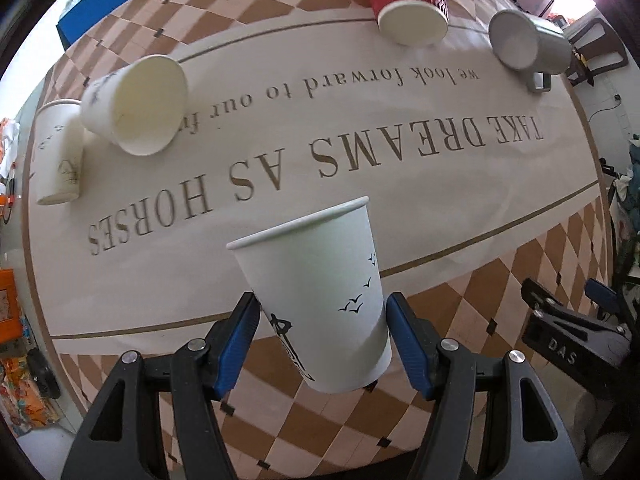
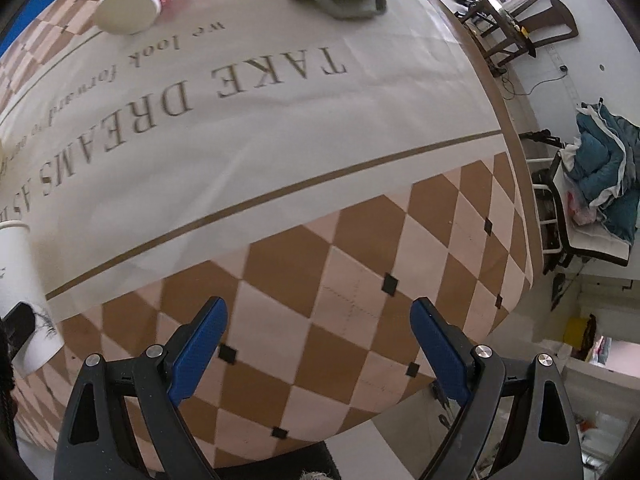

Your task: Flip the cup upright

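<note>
Between left gripper (image 1: 320, 320) pads: white paper cup (image 1: 316, 292), rim up, clamped, near table (image 1: 500, 280) edge. Right gripper (image 2: 318, 344) spread wide, holding nothing.

Right gripper (image 2: 319, 338) fingers (image 2: 198, 346) spread, empty, above checkered tablecloth (image 2: 360, 240)

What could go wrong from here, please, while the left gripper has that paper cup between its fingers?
1. The white paper cup sits tilted between the left gripper pads, rim up; set down at that angle it might tip over.
2. The pads press on thin paper walls, so a harder squeeze could dent the cup.
3. The right gripper hovers open close by over the tablecloth; the two grippers could bump if either swings sideways.
</note>
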{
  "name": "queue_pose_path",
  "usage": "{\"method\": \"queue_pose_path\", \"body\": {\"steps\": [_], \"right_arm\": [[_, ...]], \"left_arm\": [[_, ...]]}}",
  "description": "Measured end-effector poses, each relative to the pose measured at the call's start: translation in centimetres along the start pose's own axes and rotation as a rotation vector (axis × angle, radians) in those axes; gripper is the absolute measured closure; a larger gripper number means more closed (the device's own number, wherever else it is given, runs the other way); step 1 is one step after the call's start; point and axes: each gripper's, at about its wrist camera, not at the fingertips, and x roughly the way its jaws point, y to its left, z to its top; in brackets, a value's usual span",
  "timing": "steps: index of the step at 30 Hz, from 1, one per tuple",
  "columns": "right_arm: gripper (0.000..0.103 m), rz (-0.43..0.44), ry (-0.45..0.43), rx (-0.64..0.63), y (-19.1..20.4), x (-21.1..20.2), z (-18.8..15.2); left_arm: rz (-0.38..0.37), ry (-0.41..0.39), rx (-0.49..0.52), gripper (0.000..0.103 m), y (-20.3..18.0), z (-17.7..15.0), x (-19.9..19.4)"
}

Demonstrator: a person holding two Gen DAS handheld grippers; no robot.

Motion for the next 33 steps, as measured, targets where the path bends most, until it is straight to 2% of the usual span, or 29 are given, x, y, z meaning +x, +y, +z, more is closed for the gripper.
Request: {"method": "queue_pose_path", "body": {"steps": [4, 7, 9, 11, 19, 20, 21, 24, 29, 33], "right_arm": [[0.009, -0.003, 0.008, -0.002, -0.5, 0.8, 0.1], [0.009, -0.002, 0.009, -0.003, -0.8, 1.2, 0.2], [0.009, 0.002, 0.012, -0.004, -1.1, 1.5, 0.2], [0.009, 0.005, 0.012, -0.006, -1.5, 2.0, 0.1], [0.009, 0.009, 0.003, -0.008, -1.4, 1.6, 0.1], [0.009, 0.011, 0.001, -0.007, -1.4, 1.5, 0.2], [0.009, 0.014, -0.002, -0.005, -1.5, 1.3, 0.2], [0.009, 0.033, -0.009, -0.002, -1.6, 0.5, 0.3], [0.009, 0.083, -0.037, -0.016, -1.4, -1.8, 0.2], [0.009, 0.163, -0.06, -0.077, 0.2, -4.5, -0.1]], "left_arm": [[0.02, -0.014, 0.01, 0.038, -0.7, 0.4, 0.3], [0.007, -0.015, -0.004, 0.038, -0.8, 0.9, 0.3], [0.003, -0.019, -0.021, 0.033, -0.7, 1.1, 0.3], [-0.009, -0.025, -0.033, 0.021, -0.6, 1.3, 0.1], [-0.014, -0.088, -0.051, 0.018, -0.7, 2.3, -2.2], [-0.015, -0.1, -0.061, 0.011, -0.5, 2.2, -2.7], [-0.017, -0.112, -0.074, 0.009, -0.1, 2.1, -3.3], [-0.018, -0.153, -0.123, 0.009, 1.6, 1.3, -5.4], [0.06, -0.243, -0.189, 0.009, 5.3, -0.9, -9.2], [0.167, -0.271, -0.248, 0.009, 9.1, -3.0, -10.7]]}}
